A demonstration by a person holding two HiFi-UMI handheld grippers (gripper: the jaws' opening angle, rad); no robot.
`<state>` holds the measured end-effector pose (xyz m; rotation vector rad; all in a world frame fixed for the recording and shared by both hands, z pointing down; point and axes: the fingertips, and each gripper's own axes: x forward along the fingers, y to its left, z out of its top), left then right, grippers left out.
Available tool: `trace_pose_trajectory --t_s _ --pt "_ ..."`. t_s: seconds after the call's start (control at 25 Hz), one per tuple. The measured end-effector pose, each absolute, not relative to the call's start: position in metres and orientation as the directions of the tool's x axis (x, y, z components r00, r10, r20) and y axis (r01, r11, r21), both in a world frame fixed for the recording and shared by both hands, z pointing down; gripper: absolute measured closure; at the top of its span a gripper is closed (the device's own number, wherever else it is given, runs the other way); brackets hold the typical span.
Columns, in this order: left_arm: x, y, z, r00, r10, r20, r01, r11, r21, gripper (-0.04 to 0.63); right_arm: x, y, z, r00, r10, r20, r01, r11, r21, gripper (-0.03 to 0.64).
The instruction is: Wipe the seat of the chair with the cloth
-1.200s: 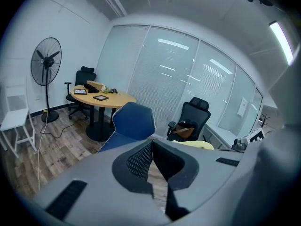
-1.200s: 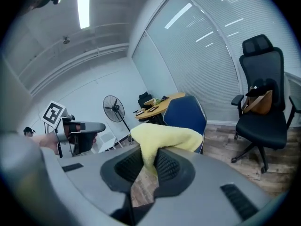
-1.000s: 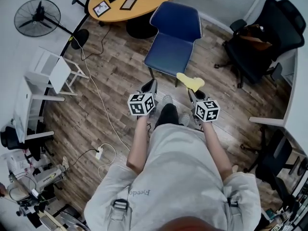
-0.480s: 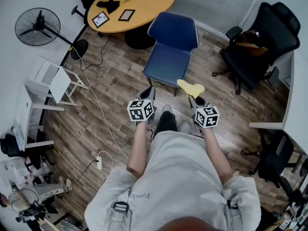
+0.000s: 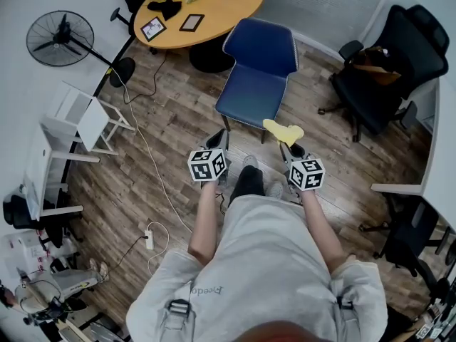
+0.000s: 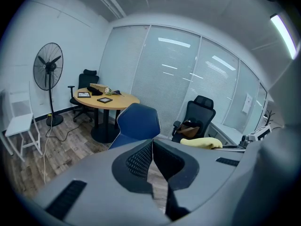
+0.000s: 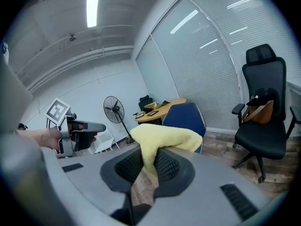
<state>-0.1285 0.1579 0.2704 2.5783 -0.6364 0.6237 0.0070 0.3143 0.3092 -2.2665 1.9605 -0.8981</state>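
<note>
My right hand-held gripper (image 7: 149, 160) pinches the yellow cloth (image 7: 164, 138). The cloth's long axis lies crosswise over the jaw tips, and one end hangs down between them. My left hand-held gripper (image 6: 151, 147), beside it, is pressed together on nothing, and the blue chair (image 5: 262, 47) stands just ahead of both, its seat (image 5: 249, 98) toward them and its back beyond.

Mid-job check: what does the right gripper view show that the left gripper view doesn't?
Only the right gripper view: the right gripper shut on the yellow cloth, with a fold pinched between its fingers, and the left gripper seen from the side. Only the left gripper view: its own fingers closed together with nothing between them. Both: the cloth itself, the blue chair, the round table, the fan and the black office chair.
</note>
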Motion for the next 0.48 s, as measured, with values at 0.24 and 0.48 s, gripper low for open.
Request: trace_pose_trajectory --t_s 0.24,0.48 --pt "-0.125 0.158 0.271 0.797 -0.335 0.503 -0.514 -0.813 0.274 0.568 0.014 0.317 0.310 0.065 -0.911 0.407 -0.901 -0.229 -0.369 0.552" --pt "-0.116 0.154 0.271 0.799 -0.343 0.493 -0.515 -0.815 0.267 0.568 0.021 0.317 0.312 0.068 -0.911 0.407 -0.901 -0.231 -0.367 0.552"
